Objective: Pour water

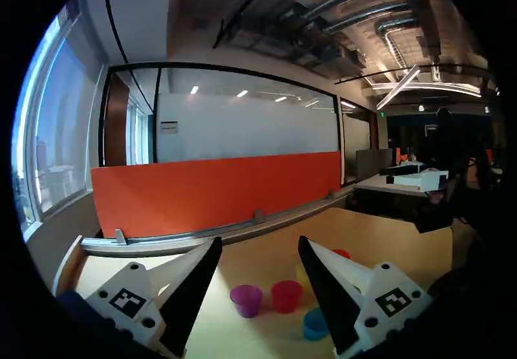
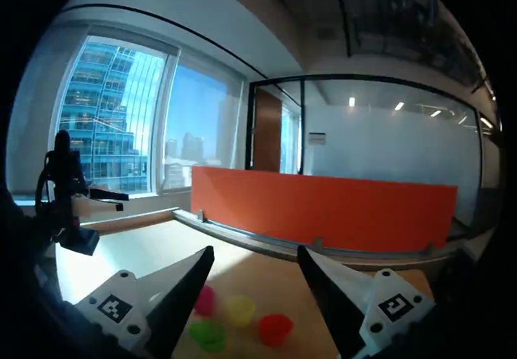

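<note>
Your left gripper (image 1: 258, 241) wide, empty, small purple plastic cup (image 1: 247, 299) ahead, right gripper (image 2: 254, 250) wide, empty, white wall sign (image 1: 168, 127) illegible.

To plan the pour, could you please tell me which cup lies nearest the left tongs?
The blue cup, lowest in the left gripper view beside the left tongs; the purple cup and red cup stand farther back.

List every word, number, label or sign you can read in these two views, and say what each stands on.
Nothing is legible.
Small sign on the glass wall: too small and blurred to read.
Square markers on the left hand-held gripper and right hand-held gripper: black-and-white patterns, no letters or digits.
</note>
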Demonstrator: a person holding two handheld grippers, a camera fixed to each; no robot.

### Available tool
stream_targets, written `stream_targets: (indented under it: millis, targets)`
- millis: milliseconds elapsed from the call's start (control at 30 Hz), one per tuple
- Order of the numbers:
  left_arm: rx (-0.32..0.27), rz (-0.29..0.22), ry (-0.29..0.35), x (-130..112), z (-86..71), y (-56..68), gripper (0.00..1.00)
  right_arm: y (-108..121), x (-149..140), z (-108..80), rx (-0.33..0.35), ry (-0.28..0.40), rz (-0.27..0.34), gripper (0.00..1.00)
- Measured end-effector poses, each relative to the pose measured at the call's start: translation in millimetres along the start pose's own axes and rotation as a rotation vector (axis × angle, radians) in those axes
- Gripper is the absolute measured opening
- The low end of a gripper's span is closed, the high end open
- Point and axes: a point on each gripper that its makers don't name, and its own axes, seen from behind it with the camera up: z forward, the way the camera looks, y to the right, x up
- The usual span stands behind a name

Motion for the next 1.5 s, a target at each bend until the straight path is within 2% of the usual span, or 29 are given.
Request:
stream_targets:
  millis: [200, 500, 700, 1100, 1500]
  targets:
    - [-0.070, 0.000, -0.010, -0.3, 2.2, 15.3, 0.87, -18.5, 7.1, -0.2, 0.078, 0.012, -0.003, 0.99]
    - [-0.119, 0.005, -0.040, -7.7, 4.5, 18.6, 0.87, -24.9, -1.9, 2.0, 0.119, -0.029, -0.001, 0.99]
    - [-0.144, 0.029, -0.093, -25.9, 8.3, 20.1, 0.87, -31.3, -17.9, 2.5, 0.150, -0.085, -0.022, 0.99]
    - [-0.197, 0.069, -0.173, -60.3, 14.0, 34.9, 0.87, -44.0, -45.7, 0.1, 0.199, -0.168, -0.042, 0.99]
    - [-0.247, 0.057, -0.240, -96.3, 17.6, 48.6, 0.87, -47.5, -74.1, -2.6, 0.219, -0.229, -0.045, 0.99]
